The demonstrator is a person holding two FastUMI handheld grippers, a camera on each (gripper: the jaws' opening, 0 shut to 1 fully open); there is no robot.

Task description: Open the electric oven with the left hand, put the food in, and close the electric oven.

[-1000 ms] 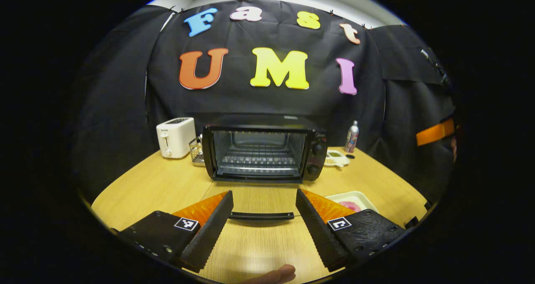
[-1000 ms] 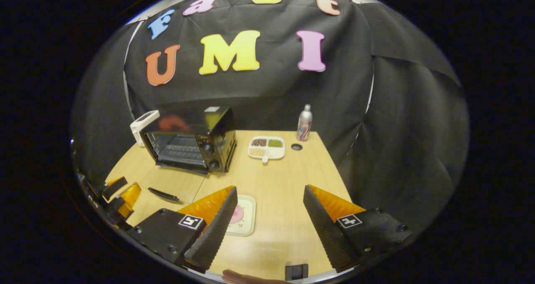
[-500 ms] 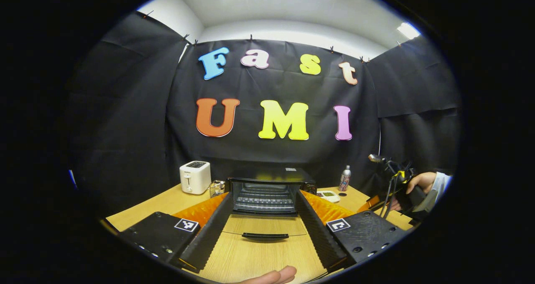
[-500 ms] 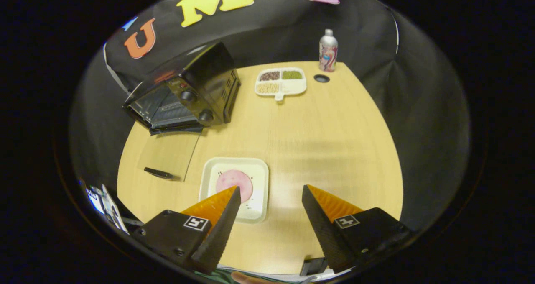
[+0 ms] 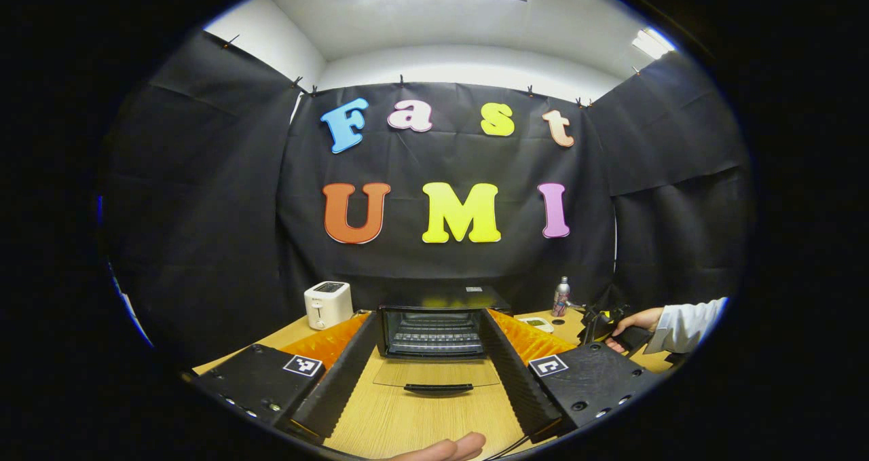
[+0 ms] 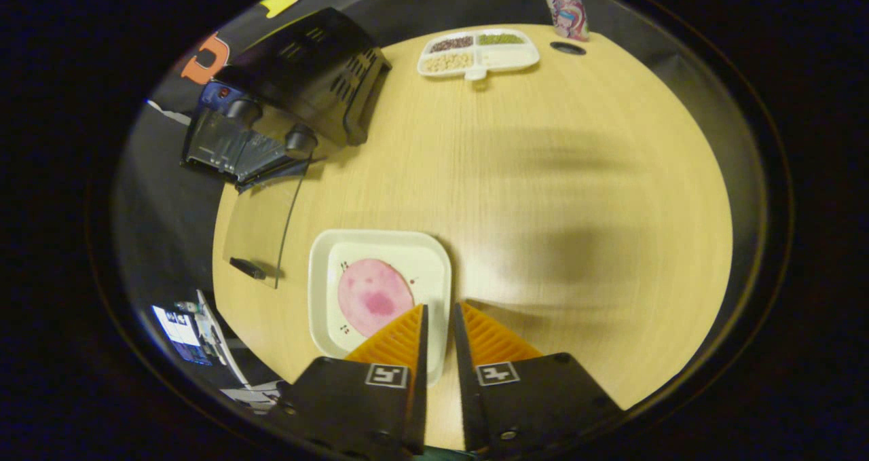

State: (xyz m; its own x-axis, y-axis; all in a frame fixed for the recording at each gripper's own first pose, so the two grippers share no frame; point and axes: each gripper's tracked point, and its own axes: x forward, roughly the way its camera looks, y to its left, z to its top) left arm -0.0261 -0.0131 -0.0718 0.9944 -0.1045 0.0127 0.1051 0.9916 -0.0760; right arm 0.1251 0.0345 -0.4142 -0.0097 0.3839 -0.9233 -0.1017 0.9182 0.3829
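Note:
The black electric oven (image 5: 433, 332) stands at the back of the wooden table, its glass door (image 5: 438, 374) folded flat onto the tabletop. My left gripper (image 5: 428, 317) hangs open, well back from the door handle (image 5: 438, 388), with nothing between its fingers. In the right gripper view I look down on a white tray (image 6: 326, 271) holding a round pink slice of food (image 6: 373, 297). My right gripper (image 6: 439, 306) is shut on the tray's right rim. The oven (image 6: 299, 101) lies at the upper left, its door (image 6: 261, 223) down.
A white toaster (image 5: 328, 305) stands left of the oven, a bottle (image 5: 561, 297) to its right. A divided dish of grains (image 6: 478, 52) and the bottle (image 6: 565, 6) sit at the far table edge. A sleeved hand (image 5: 638, 320) is at the right.
My left gripper drew back from the oven and tilted upward. My right gripper dropped over the tray and went from wide open to shut on its rim.

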